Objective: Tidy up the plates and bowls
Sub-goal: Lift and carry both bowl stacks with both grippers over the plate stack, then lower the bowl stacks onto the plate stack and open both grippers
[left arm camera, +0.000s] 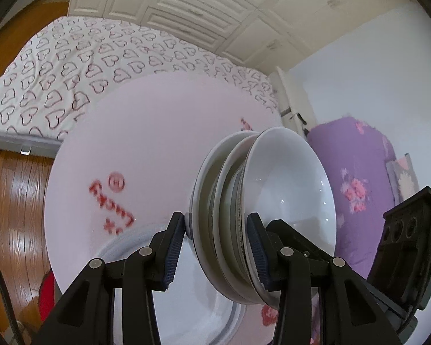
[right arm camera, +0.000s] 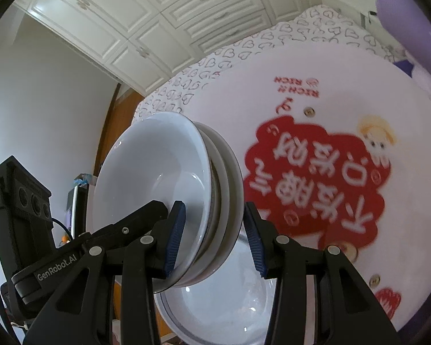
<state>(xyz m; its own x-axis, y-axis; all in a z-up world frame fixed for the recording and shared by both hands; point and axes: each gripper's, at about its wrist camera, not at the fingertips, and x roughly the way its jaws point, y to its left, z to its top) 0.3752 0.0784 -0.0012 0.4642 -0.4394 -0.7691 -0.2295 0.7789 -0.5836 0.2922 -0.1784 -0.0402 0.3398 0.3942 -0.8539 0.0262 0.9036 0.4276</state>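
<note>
A stack of several white bowls (left arm camera: pixel 287 178) hangs tilted on its side above the round table. My left gripper (left arm camera: pixel 217 244) is shut on the stack. One pad presses the foot of the outer bowl, the other sits inside the innermost bowl. In the right wrist view my right gripper (right arm camera: pixel 214 238) clamps the same stack of bowls (right arm camera: pixel 158 166) from the opposite side, one pad inside the open bowl and one against the back. A white plate with a grey rim (right arm camera: pixel 215 310) lies on the table below the stack.
The round white table (right arm camera: pixel 330 92) carries red printed lettering. A bed with a heart-patterned cover (left arm camera: pixel 71 66) stands behind it, with white wardrobes (left arm camera: pixel 186 8) beyond. A purple quilt bundle (left arm camera: pixel 359 172) is at the right and wooden floor (left arm camera: pixel 17 201) at the left.
</note>
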